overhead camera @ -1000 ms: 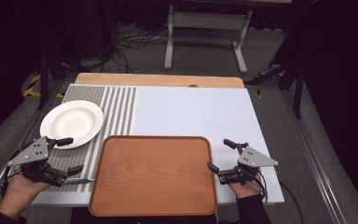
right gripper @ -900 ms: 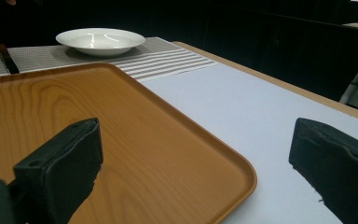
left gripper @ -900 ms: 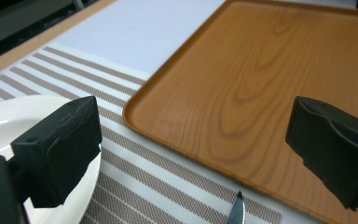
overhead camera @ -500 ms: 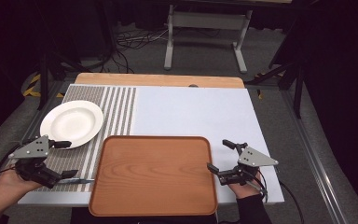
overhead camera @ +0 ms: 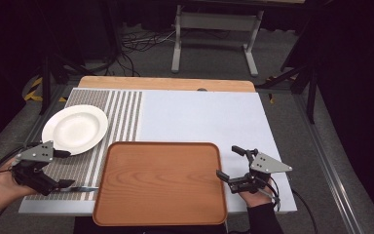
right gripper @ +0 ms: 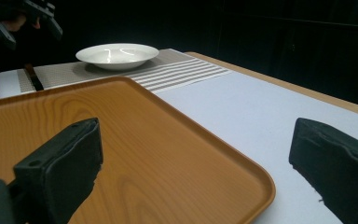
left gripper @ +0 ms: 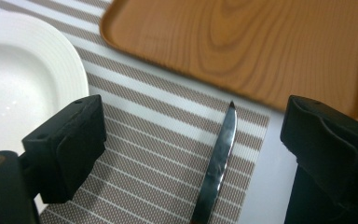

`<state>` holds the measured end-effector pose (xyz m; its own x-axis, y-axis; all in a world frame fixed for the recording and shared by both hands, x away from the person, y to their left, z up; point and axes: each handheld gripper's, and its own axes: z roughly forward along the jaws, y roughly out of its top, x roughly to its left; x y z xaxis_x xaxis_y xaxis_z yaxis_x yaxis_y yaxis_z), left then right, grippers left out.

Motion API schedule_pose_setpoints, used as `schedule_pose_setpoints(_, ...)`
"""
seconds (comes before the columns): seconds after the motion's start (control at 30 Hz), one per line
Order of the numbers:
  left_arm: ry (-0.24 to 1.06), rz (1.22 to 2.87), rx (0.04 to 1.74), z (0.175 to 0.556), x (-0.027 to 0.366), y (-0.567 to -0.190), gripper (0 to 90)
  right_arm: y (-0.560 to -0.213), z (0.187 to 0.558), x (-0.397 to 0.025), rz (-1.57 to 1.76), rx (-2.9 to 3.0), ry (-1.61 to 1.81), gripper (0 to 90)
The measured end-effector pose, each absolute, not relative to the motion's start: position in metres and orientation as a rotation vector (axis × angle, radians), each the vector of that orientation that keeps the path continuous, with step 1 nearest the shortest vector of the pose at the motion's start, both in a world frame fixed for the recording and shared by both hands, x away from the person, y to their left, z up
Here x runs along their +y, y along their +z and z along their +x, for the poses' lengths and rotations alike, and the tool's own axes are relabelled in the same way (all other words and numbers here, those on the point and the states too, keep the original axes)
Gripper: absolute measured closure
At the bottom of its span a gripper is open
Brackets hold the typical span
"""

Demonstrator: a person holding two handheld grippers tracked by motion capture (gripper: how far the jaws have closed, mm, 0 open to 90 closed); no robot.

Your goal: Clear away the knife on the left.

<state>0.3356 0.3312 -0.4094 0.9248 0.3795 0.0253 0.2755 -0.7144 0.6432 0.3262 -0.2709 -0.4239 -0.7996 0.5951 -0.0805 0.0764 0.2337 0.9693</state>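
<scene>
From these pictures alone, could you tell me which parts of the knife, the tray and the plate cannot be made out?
- Knife handle: cut off by the bottom edge in the left gripper view; in the high view the left gripper covers it.
- Wooden tray: its near edge blends into the dark table front in the high view; the gripper views crop it.
- White plate: partly hidden behind a black jaw in the left gripper view, and cropped at the left edge.

Beside my black left gripper [overhead camera: 61, 168], the plate [overhead camera: 75, 128] is white, the placemat [left gripper: 168, 154] brown-and-white striped, the knife [left gripper: 216, 168] silver, the tray [overhead camera: 160, 183] orange-brown woodgrain.
</scene>
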Motion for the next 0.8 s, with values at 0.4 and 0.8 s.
schedule_pose_setpoints(0.4, 0.118, 2.655, 0.404, 0.343, 0.33, -0.415, 16.0, -0.425, 0.327, -0.27, 0.611, 2.082, 1.608, 3.4)
schedule_pose_setpoints(0.8, 0.068, 2.89, 0.321, 0.345, 0.322, -0.423, 24.1, -0.425, 0.327, -0.27, 0.598, 2.09, 1.617, 3.6)
